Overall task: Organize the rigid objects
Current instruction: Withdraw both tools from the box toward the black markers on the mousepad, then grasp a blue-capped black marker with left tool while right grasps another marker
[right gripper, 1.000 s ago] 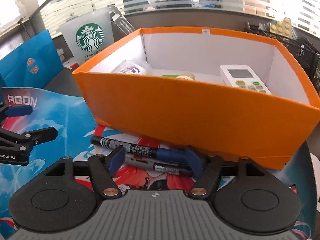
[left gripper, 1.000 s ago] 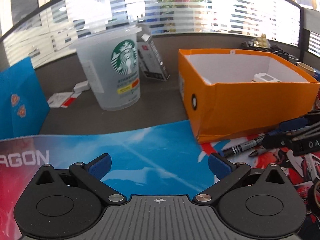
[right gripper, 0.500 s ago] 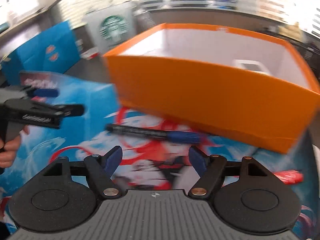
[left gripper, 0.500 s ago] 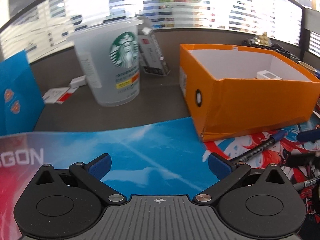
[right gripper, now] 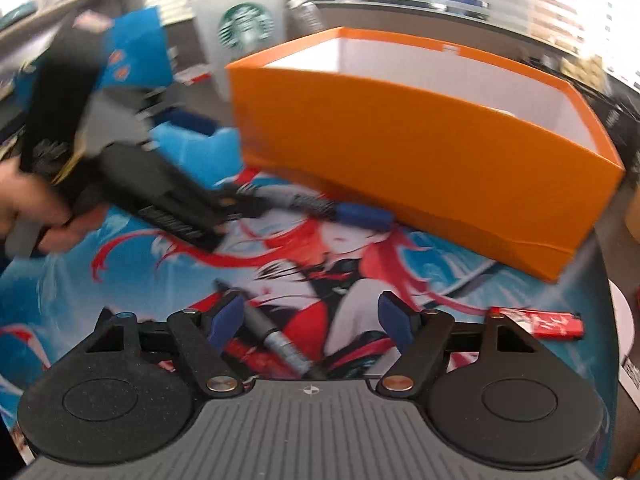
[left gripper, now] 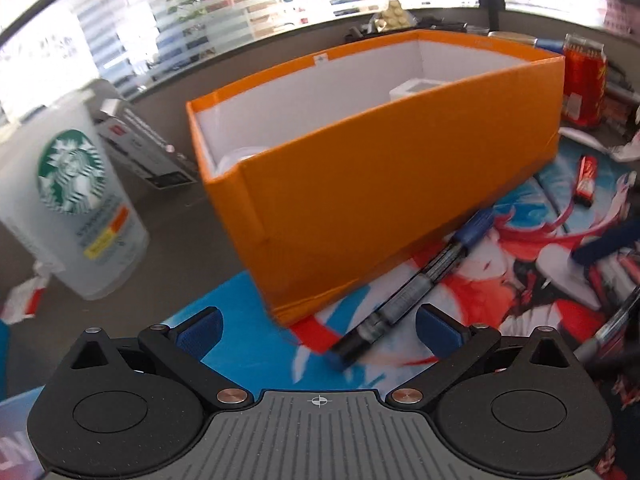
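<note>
An orange box (left gripper: 372, 184) with a white inside stands on a printed mat (left gripper: 256, 344); it also shows in the right wrist view (right gripper: 420, 152). A white remote (left gripper: 412, 88) lies inside it. A black marker with a blue cap (left gripper: 412, 288) lies along the box's front, its black end between my open left gripper's (left gripper: 318, 330) fingers. The marker also shows in the right wrist view (right gripper: 316, 206), with the left gripper (right gripper: 224, 208) at its black end. My right gripper (right gripper: 312, 316) is open, pulled back from the box, above a grey pen (right gripper: 280, 344).
A Starbucks cup (left gripper: 76, 204) and a small carton (left gripper: 148, 144) stand left of the box. A red can (left gripper: 582, 80) stands behind its right end. A red lighter (right gripper: 536, 322) lies on the mat at the right. A blue paper bag (right gripper: 132, 52) stands far left.
My left gripper has swung right to the marker by the box corner. My right gripper has backed away from the marker and box, now over a grey pen.
</note>
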